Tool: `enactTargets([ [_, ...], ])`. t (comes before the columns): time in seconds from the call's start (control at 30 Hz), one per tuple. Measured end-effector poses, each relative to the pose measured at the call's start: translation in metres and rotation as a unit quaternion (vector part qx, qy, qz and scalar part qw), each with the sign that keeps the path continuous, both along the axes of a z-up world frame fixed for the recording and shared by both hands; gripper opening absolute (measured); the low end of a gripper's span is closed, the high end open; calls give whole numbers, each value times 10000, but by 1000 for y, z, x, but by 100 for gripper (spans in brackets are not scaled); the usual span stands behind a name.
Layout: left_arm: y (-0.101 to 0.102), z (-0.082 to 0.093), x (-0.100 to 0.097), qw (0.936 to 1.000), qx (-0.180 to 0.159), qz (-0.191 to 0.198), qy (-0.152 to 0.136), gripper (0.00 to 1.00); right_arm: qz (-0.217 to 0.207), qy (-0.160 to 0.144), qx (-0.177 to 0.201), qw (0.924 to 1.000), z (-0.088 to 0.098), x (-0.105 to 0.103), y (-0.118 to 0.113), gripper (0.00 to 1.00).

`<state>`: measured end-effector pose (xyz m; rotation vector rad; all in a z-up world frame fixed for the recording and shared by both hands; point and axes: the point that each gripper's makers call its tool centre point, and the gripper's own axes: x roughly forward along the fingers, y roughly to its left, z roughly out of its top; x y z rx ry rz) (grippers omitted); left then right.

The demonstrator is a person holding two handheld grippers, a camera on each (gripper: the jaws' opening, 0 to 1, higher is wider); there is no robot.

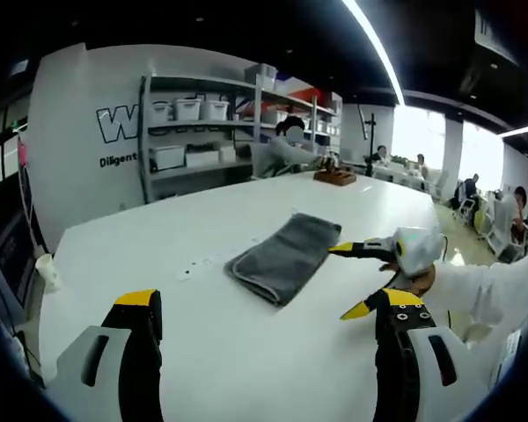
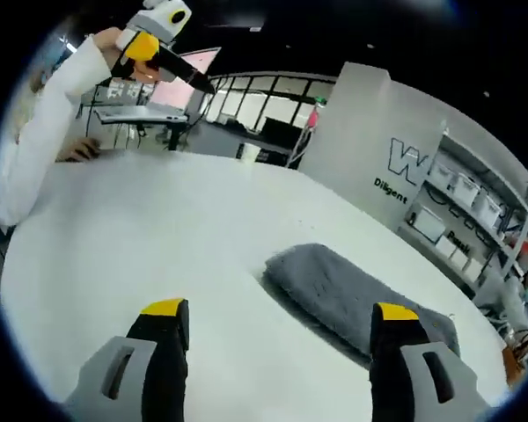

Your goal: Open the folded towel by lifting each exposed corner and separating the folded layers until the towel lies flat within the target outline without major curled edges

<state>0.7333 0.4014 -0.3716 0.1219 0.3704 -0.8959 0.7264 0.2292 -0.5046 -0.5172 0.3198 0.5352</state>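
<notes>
Both tongs are wide; your right tongs (image 1: 363,280) hover just beside the towel (image 1: 284,257), its long axis running away from your left tongs (image 1: 264,308).

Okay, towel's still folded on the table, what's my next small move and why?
Probably lower the right tongs onto the nearest corner of the grey towel and pinch its top layer: both tongs are open and apart from the towel, which lies fully folded on the white table.

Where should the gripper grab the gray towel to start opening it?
Probably at a corner of the top layer of the towel, near the right gripper. The rounded fold runs along the opposite end, so I'd come in low from the right, pinching only the top layer.
</notes>
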Motion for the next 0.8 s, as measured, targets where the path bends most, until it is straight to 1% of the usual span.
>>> enactTargets([
  [0.07,0,0,1,10000,-4,13,1,99,165,-49,-149,9997,-5,11,12,80],
  [0.2,-1,-1,1,10000,7,5,10,99,252,-115,-253,9993,-11,30,22,71],
  [0.3,-1,-1,2,10000,-1,-9,14,99,300,-209,-311,9988,-14,44,29,62],
  [0.4,-2,-1,1,10000,0,-15,14,99,337,-316,-472,9978,-17,56,34,49],
  [0.47,-2,0,3,10000,-4,-17,18,99,363,-383,-506,9973,-19,62,38,44],
  [0.53,-2,1,3,10000,-4,-12,18,99,356,-428,-568,9968,-22,65,41,37],
  [0.57,-2,0,4,10000,3,-10,20,99,357,-471,-632,9962,-23,70,40,33],
  [0.63,-2,1,4,10000,6,-11,21,99,369,-542,-687,9955,-25,74,41,24],
  [0.7,-2,0,4,10000,5,-15,24,99,375,-572,-761,9948,-29,78,40,17],
  [0.8,-2,0,3,10000,0,-13,29,99,360,-553,-855,9942,-34,80,38,15],
])
